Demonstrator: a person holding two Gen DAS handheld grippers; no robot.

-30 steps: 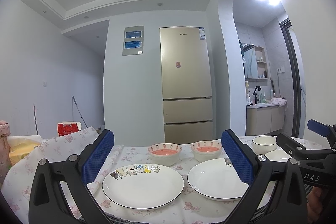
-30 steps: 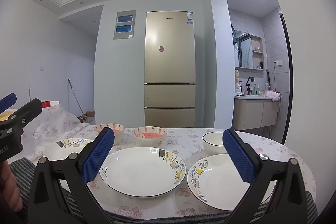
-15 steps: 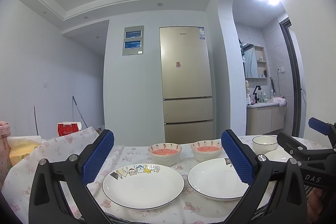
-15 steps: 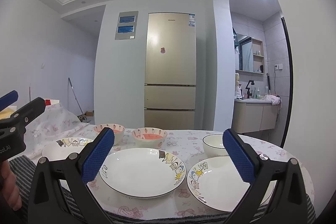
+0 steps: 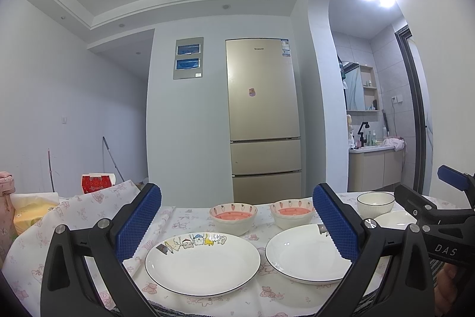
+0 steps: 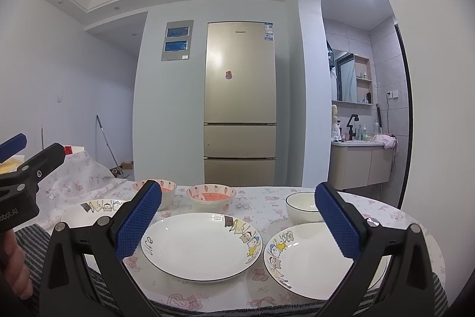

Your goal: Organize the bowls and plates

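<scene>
Three white cartoon-print plates lie in a row near the table's front edge: left plate, middle plate, right plate. Behind them stand two pink-lined bowls and a plain white bowl at the right. My left gripper is open and empty, held above the left and middle plates. My right gripper is open and empty, above the middle and right plates. Each gripper shows at the edge of the other's view.
The table has a pink-print cloth, with a striped cloth at its front edge. A yellow pack and a red box sit at the far left. A fridge stands behind the table, a washbasin cabinet to the right.
The right gripper has tilted up slightly, so the table sits a little lower in its view. The left gripper has barely moved.
</scene>
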